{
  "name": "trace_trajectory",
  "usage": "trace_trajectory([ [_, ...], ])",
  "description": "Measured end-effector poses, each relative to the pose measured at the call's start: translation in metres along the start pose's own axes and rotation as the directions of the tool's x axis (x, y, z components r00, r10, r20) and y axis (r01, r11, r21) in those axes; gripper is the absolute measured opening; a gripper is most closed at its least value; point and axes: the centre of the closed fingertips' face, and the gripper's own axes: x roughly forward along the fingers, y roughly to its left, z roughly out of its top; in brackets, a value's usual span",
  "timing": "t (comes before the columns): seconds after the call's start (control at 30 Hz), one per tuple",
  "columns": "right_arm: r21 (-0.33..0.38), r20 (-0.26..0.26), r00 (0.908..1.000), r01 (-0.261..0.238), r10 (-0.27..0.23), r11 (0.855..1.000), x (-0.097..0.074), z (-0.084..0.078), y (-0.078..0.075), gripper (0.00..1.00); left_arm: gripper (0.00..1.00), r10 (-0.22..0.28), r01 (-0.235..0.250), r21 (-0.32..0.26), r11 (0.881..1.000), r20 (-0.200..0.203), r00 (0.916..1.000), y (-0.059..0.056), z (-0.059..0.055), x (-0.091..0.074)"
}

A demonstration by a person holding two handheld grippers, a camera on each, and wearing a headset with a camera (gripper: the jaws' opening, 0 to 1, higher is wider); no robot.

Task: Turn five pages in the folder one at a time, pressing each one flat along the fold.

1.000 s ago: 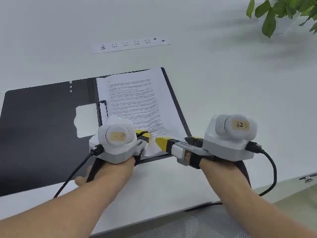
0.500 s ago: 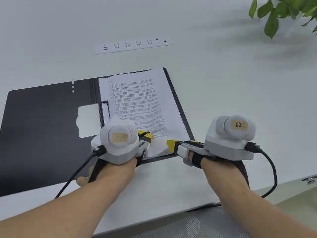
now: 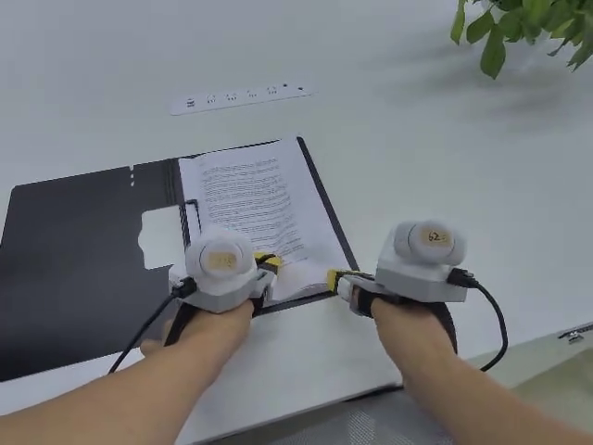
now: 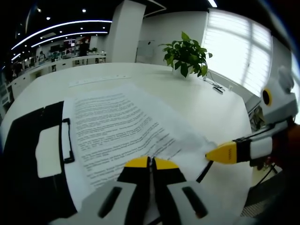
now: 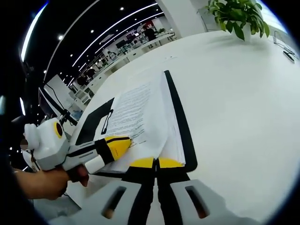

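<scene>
A black folder (image 3: 83, 269) lies open on the white table, its printed pages (image 3: 250, 195) stacked on the right half. My left gripper (image 3: 269, 263) is shut, its yellow tips resting on the top page's lower edge (image 4: 140, 145). My right gripper (image 3: 335, 277) is shut too, with its tips at the stack's lower right corner (image 5: 173, 150). In the left gripper view the top sheet's corner rises slightly toward the right gripper (image 4: 220, 153). Whether that sheet is pinched between the jaws I cannot tell. The left gripper (image 5: 117, 144) lies on the page in the right gripper view.
A white card (image 3: 159, 236) sits in the left cover beside a metal clip (image 4: 68, 140). A white power strip (image 3: 243, 95) lies behind the folder, and a potted plant (image 3: 519, 28) stands at the far right. The table's front edge runs just behind both hands.
My right gripper has slid to the right, from over the page out to its lower right corner. The left gripper stays on the page's bottom edge. The head camera shifted slightly.
</scene>
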Motion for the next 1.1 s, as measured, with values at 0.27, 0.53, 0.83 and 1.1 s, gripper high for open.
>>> trace_trajectory([
  [0.27, 0.045, 0.028, 0.999, -0.035, 0.034, 0.998, -0.011, 0.008, 0.01, 0.0, 0.08, -0.038, 0.036, -0.037, 0.999, -0.056, 0.9977, -0.002, -0.004, -0.016],
  [0.53, 0.091, 0.102, 0.9889, -0.117, 0.108, 0.989, -0.027, 0.022, 0.043, 0.0, 0.27, -0.077, 0.078, 0.041, 0.996, -0.019, 0.9968, 0.004, 0.006, -0.059],
  [0.83, 0.083, 0.162, 0.9624, -0.233, 0.218, 0.969, -0.041, 0.032, 0.104, 0.0, 0.28, -0.001, 0.006, -0.037, 0.999, 0.134, 0.991, 0.041, 0.039, -0.121],
  [1.1, 0.054, 0.161, 0.9448, -0.297, 0.286, 0.953, -0.038, 0.031, 0.148, 0.0, 0.29, 0.05, -0.05, -0.007, 0.999, 0.184, 0.9816, 0.071, 0.046, -0.17],
])
